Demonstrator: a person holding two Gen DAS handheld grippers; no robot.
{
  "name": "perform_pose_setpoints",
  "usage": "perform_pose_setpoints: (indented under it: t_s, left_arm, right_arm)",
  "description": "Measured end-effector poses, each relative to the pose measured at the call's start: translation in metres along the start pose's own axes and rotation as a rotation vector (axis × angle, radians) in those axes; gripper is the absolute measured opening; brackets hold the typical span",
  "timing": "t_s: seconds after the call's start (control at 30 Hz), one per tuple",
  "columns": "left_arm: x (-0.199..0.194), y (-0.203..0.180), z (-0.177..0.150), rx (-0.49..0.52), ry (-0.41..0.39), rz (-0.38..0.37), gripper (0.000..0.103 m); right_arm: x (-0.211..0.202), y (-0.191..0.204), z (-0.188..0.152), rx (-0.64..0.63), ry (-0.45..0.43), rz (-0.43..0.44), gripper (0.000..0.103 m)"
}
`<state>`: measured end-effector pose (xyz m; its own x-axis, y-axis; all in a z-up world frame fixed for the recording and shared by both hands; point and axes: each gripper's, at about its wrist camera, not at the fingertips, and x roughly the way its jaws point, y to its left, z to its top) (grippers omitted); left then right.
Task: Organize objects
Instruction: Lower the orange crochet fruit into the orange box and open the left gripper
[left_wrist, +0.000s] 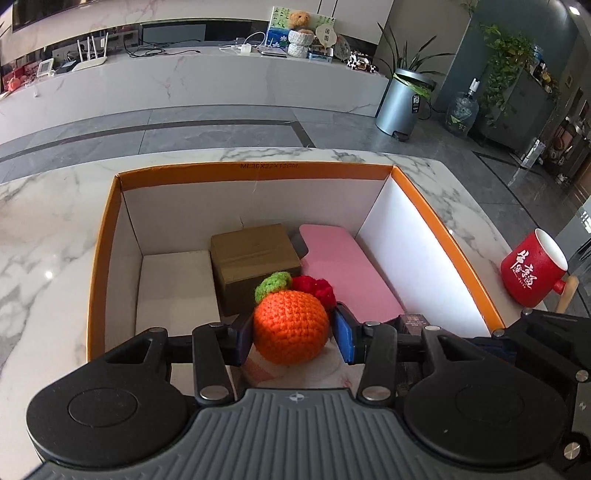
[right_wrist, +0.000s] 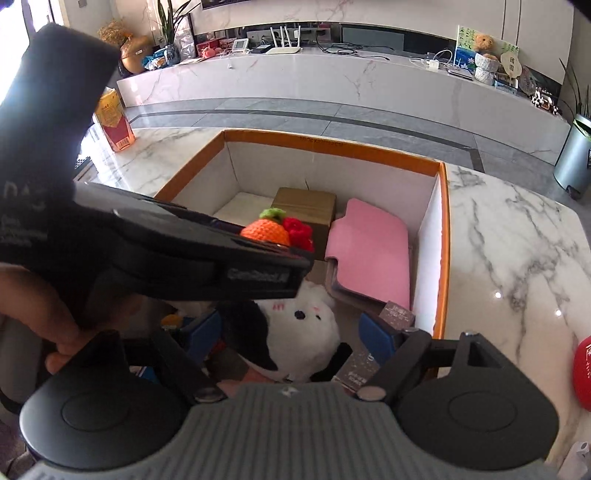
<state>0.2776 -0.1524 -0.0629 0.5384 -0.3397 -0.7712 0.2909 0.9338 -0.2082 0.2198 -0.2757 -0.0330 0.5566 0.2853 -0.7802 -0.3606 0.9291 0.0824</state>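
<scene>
My left gripper (left_wrist: 293, 332) is shut on a crocheted orange (left_wrist: 290, 328) with a green leaf and a red knitted tuft, held above the near part of an orange-rimmed box (left_wrist: 255, 173). In the right wrist view the same orange (right_wrist: 264, 232) shows over the left gripper's black body. My right gripper (right_wrist: 291, 336) stands open inside the box (right_wrist: 332, 144), low at its near end. A white and black plush toy (right_wrist: 306, 332) lies between its blue pads (right_wrist: 376, 339), with a gap on each side.
The box also holds a brown carton (left_wrist: 255, 254), a pink case (left_wrist: 343, 266) and small dark packets (right_wrist: 397, 315). A red mug (left_wrist: 532, 269) stands on the marble table right of the box. A red and yellow carton (right_wrist: 114, 122) stands at the far left. A hand (right_wrist: 55, 321) grips the left tool.
</scene>
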Motion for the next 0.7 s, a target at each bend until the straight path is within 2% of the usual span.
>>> perform_pose_setpoints:
  t_s: [0.1,0.13,0.17,0.23,0.3,0.4,0.5,0.6,0.7]
  left_arm:
    - [0.002,0.005,0.001,-0.006,0.03,-0.026,0.058]
    - [0.005,0.006,0.001,0.002,0.062,-0.03,0.071]
    - [0.007,0.007,-0.002,0.009,0.083,-0.044,0.078]
    - [0.0,0.005,-0.01,0.035,0.049,-0.049,0.081]
    - [-0.008,0.0,-0.011,0.066,0.046,-0.046,0.09]
    - [-0.024,-0.004,-0.013,0.087,-0.004,0.003,0.094]
    - [-0.039,-0.005,-0.017,0.094,-0.041,-0.022,0.092]
    - [-0.053,0.0,-0.016,0.068,-0.052,0.019,0.095]
    - [-0.07,0.013,-0.017,0.05,-0.055,0.01,0.095]
  right_arm:
    - [0.002,0.004,-0.001,-0.024,0.007,0.001,0.083]
    - [0.004,0.006,-0.001,-0.032,0.011,0.0,0.083]
    - [0.004,0.007,-0.001,-0.036,0.012,-0.002,0.083]
    - [0.005,0.007,0.001,-0.029,0.011,-0.002,0.083]
    - [0.005,0.007,0.001,-0.018,0.012,0.003,0.083]
    - [0.005,0.008,0.001,-0.025,0.015,-0.005,0.083]
    - [0.006,0.009,0.001,-0.028,0.021,-0.009,0.083]
    - [0.004,0.01,0.002,-0.025,0.014,0.015,0.085]
    - [0.002,0.012,0.003,-0.028,0.004,0.01,0.085]
